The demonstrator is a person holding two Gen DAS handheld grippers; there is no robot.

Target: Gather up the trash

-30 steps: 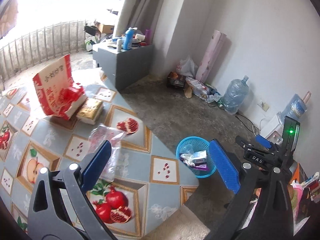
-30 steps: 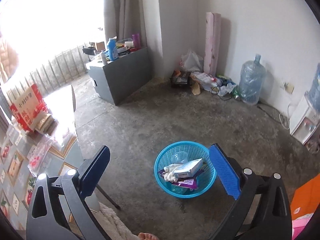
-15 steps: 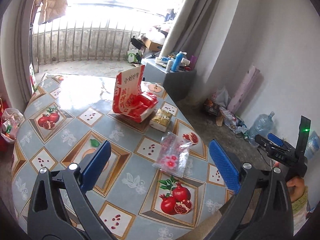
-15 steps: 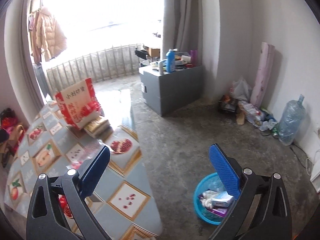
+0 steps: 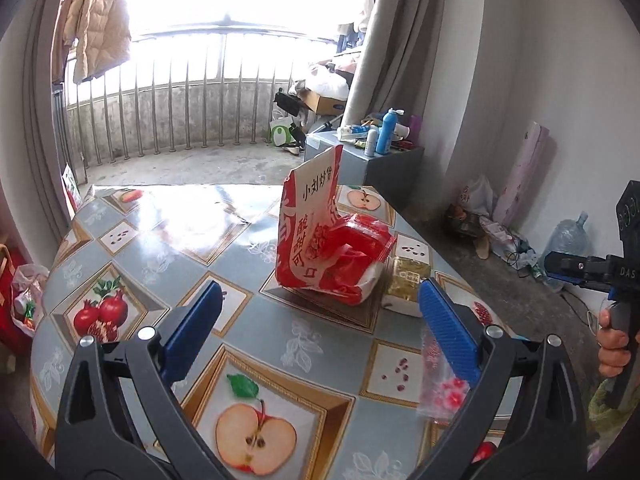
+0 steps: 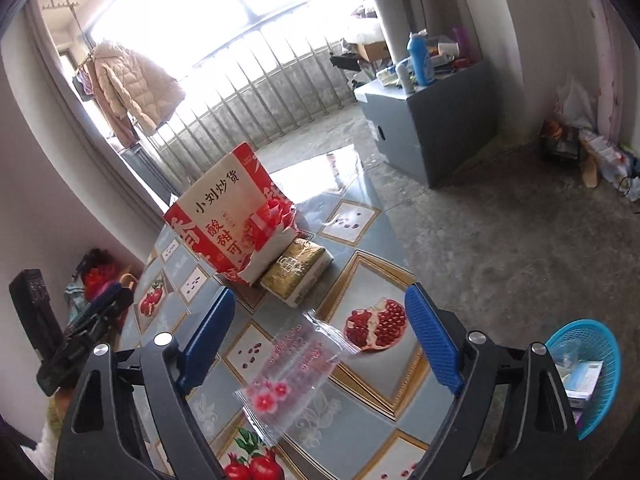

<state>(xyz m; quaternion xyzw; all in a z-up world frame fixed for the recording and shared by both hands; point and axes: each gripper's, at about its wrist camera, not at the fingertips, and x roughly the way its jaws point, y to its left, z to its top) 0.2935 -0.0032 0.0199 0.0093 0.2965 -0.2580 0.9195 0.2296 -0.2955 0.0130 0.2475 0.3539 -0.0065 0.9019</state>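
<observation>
A red and white paper bag [image 5: 328, 236] stands open on the fruit-patterned table [image 5: 168, 232], with a gold packet [image 5: 408, 280] beside it. A clear plastic bag with pink flowers [image 6: 292, 372] lies flat on the table. My left gripper [image 5: 320, 328] is open and empty above the table, in front of the red bag [image 6: 232, 220]. My right gripper [image 6: 320, 336] is open and empty just above the clear bag [image 5: 440, 384]. The gold packet [image 6: 298, 268] lies beyond it. The blue trash basket [image 6: 588, 372] stands on the floor at the right and holds wrappers.
A grey cabinet [image 6: 436, 116] with bottles stands by the curtain. A balcony railing [image 5: 180, 116] is behind the table. Clutter and a water jug [image 5: 568, 244] lie along the right wall. A red bag [image 5: 16, 296] sits on the floor at the left.
Both grippers swung left from the floor basket to over the table. The left now faces the red bag. The right now hangs over the clear bag. Both stayed open.
</observation>
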